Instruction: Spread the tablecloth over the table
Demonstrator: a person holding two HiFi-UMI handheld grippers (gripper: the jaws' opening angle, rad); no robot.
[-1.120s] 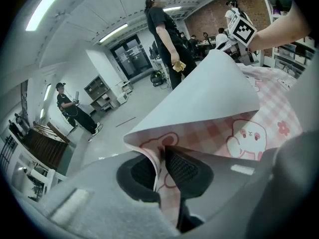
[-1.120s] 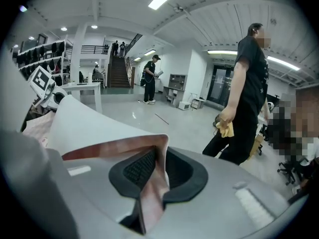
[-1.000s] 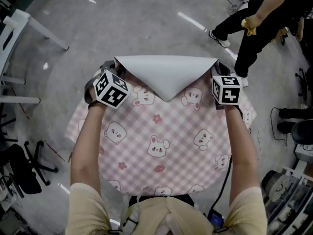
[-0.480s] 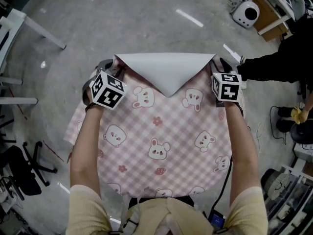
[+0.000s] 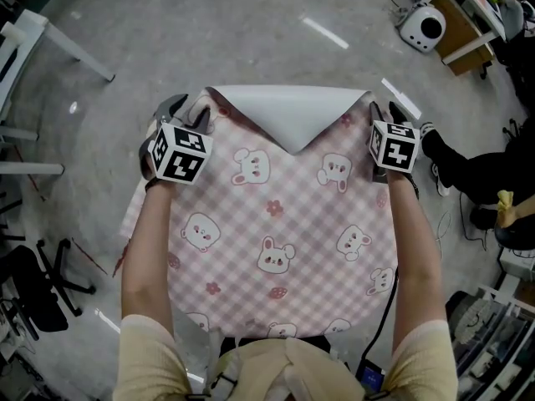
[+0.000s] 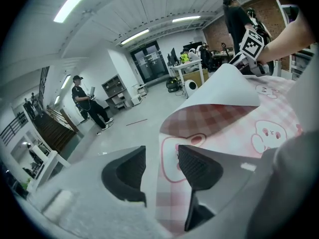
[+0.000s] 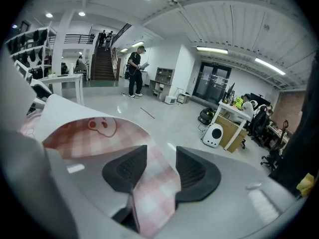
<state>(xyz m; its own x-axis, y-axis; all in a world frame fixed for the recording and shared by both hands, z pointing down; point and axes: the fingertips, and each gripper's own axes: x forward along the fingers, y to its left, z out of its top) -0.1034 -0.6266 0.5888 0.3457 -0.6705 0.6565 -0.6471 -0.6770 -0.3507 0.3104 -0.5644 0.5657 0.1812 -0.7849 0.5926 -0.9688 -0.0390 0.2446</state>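
Note:
The pink checked tablecloth (image 5: pixel 276 224) with bear prints covers the table in front of me. Its far edge is folded back, so a white triangle of underside (image 5: pixel 288 115) shows. My left gripper (image 5: pixel 185 111) is at the far left corner. Its jaws are opening, and the cloth edge (image 6: pixel 164 193) lies loose between them (image 6: pixel 160 158). My right gripper (image 5: pixel 383 113) is at the far right corner. Its jaws are opening too, and a strip of cloth (image 7: pixel 149 193) hangs in the gap (image 7: pixel 162 158) with no pad pressing on it.
A person in black (image 5: pixel 476 170) stands at the right, close to the table. A white device (image 5: pixel 422 25) and a wooden bench stand at the far right. A black chair (image 5: pixel 38 295) and white table legs (image 5: pixel 58 44) are at the left. Other people stand far off.
Both grippers' jaws have opened and let go of the cloth's far corners. The folded-back white flap has grown smaller. The person in black has moved from the far right towards the right side.

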